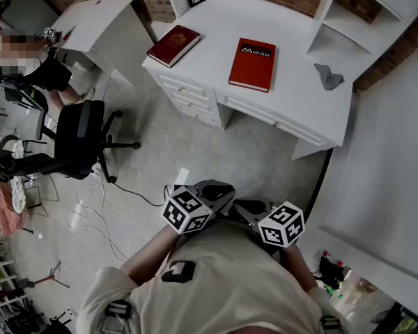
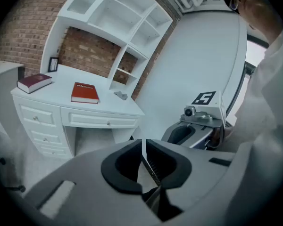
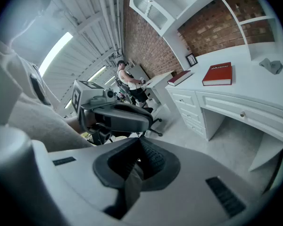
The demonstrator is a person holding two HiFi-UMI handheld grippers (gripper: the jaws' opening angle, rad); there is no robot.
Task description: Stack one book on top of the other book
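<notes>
White desk (image 1: 292, 96) has both books lying flat, well apart: bright red book (image 1: 252, 64) mid-desk, dark red book (image 1: 173, 45) at its left corner. Left gripper (image 2: 144, 147) and right gripper (image 3: 140, 157) are well back from it, jaws pressed together, nothing between.

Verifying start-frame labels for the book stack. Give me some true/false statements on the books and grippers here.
The dark red book and the red book lie apart on the white desk. True.
The left gripper holds the dark red book. False: it is shut on nothing, well short of the desk.
The right gripper is shut and empty. True.
The grey crumpled object lies on the red book. False: it lies on the desk, to that book's right in the head view.
A black office chair stands on the floor. True.
</notes>
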